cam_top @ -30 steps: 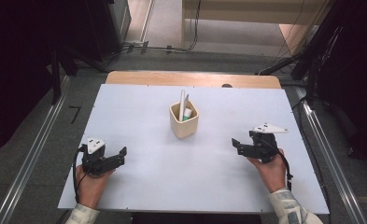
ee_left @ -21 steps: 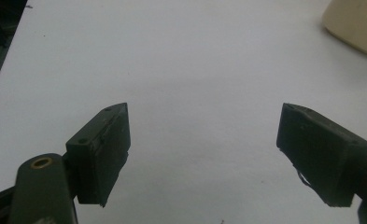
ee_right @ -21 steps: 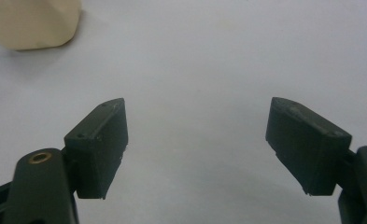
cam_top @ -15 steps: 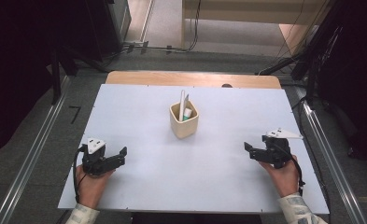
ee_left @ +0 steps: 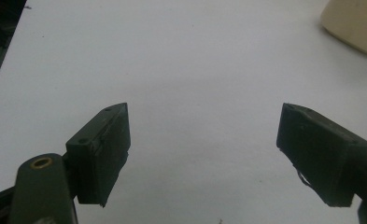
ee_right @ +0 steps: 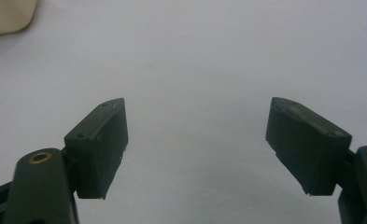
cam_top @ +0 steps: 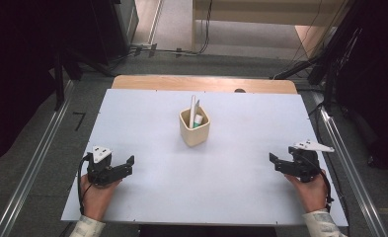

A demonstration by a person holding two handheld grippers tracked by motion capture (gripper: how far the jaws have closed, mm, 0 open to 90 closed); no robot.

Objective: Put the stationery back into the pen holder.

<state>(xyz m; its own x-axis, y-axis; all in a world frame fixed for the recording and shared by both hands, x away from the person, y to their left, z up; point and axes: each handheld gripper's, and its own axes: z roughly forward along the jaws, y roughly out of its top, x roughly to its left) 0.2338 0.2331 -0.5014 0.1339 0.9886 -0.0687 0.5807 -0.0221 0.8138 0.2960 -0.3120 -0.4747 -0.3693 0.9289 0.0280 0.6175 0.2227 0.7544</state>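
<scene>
Now | left gripper (cam_top: 127, 164): jaws apart, empty | right gripper (cam_top: 276, 162): same (nothing held) | cup (cam_top: 194, 128): between them

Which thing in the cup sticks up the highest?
The long white tube does. It rises far above the rim of the cream square cup, while the shorter green-and-white tube beside it barely clears it.

I count one cup (cam_top: 194, 129) on the table (cam_top: 147, 113), well ahead of my grippers and between them. In it stand two things: one white stick (cam_top: 192, 107) and one tube (cam_top: 197, 118) with a green band, both upright against each other. I hold two grippers: my left gripper (cam_top: 129, 164) and my right gripper (cam_top: 273, 161), each with two black jaws spread wide, so four jaws in all, nothing between them. One grey plate (cam_top: 101, 153) tops the left, one the right (cam_top: 311, 146).
</scene>
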